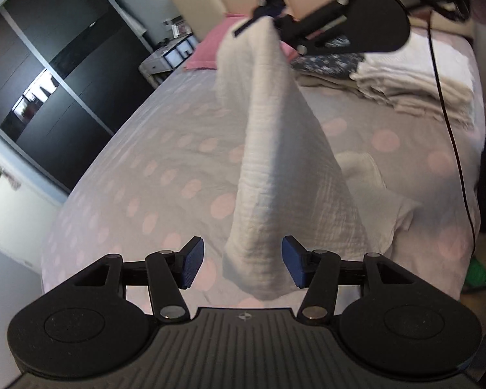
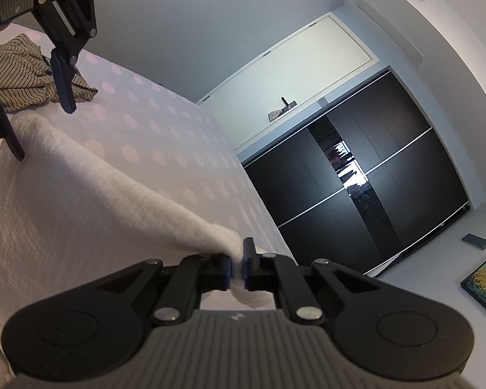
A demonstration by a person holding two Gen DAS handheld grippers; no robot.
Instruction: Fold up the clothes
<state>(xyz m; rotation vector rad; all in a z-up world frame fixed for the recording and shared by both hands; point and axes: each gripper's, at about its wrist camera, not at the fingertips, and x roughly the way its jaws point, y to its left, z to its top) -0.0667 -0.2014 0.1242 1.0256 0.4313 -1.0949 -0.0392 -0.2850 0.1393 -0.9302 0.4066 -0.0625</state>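
Observation:
A white crinkled cloth hangs over the bed as a long drape. My right gripper holds its top end up high; in the right wrist view that gripper is shut on a bunched corner of the cloth. The cloth's lower end hangs between the blue pads of my left gripper, which stands open, and the pads do not press on it. From the right wrist view the left gripper shows at the top left, its fingers spread above the cloth's far edge.
The bed cover is grey with pink dots. Near the headboard lie a stack of folded white towels, a dark patterned garment and a pink pillow. A striped garment lies crumpled. A black cable crosses the bed; a black wardrobe stands beside it.

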